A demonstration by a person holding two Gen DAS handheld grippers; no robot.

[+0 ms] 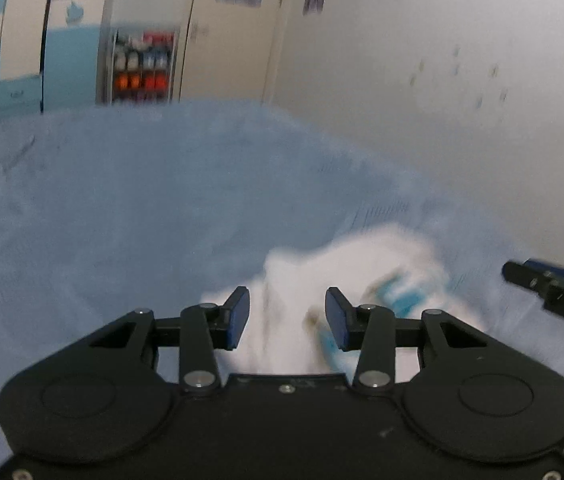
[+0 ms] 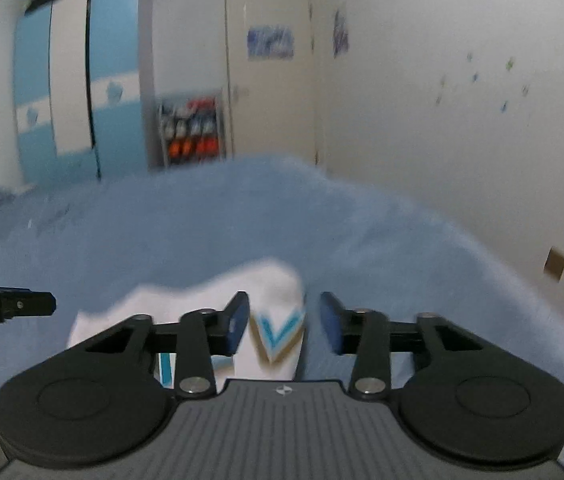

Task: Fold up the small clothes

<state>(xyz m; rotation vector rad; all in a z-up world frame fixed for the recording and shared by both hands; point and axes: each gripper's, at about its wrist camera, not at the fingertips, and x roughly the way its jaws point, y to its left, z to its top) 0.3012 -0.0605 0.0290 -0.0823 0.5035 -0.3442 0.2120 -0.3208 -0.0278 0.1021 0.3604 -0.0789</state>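
Both grippers spread over a white garment (image 2: 218, 300) on the blue bedspread (image 2: 202, 220).

The right gripper (image 2: 283, 322) view shows its teal-and-tan chevron print sharply; the left gripper (image 1: 286, 318) view blurs the garment. No writing is readable.

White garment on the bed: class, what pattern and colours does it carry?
The white garment carries a teal and tan chevron, clearest in the right wrist view.
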